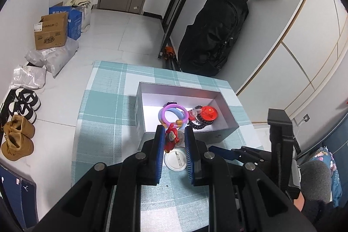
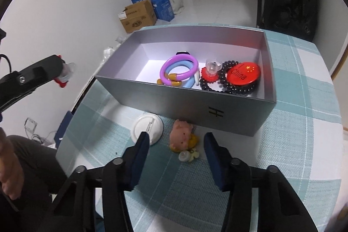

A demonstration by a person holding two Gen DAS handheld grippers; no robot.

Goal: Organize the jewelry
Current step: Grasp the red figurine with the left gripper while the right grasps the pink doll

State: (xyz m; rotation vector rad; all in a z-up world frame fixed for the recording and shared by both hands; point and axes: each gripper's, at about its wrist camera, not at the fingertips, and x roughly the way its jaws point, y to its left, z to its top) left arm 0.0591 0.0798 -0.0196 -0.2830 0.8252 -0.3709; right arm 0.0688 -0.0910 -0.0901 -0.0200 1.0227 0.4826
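The grey box [image 2: 228,121] sits on a table under a teal checked cloth [image 2: 304,84], its near wall facing both grippers and its open top clear. Inside, toward the near wall, lie a purple ring [image 2: 174,62] looped with a blue ring [image 2: 191,82], a small red flower piece with a clear top [image 2: 209,73], a string of black beads [image 2: 224,84] and a red "China" badge [image 2: 242,74]; the far half of the box floor is bare.

The left gripper [image 1: 174,136] hangs above the near wall of the box, its blue pads pinched on a red charm [image 1: 170,137], which is lifted clear of the cloth. In the right wrist view that gripper comes in from the left edge, off to the side of the table and above floor level, well apart from the box wall.

The right gripper [image 2: 177,142] points down at the strip of cloth in front of the box, fingers partly spread and holding nothing. Between them, on the cloth, lies a pink pig charm [image 2: 180,137] with a small yellow and white piece [image 2: 189,154] beside it; neither pad touches it. A white round badge [image 2: 148,128], back side up, lies just left of the pig, by the left finger. The strip between box wall and fingers is narrow; the cloth to the right of the box is open
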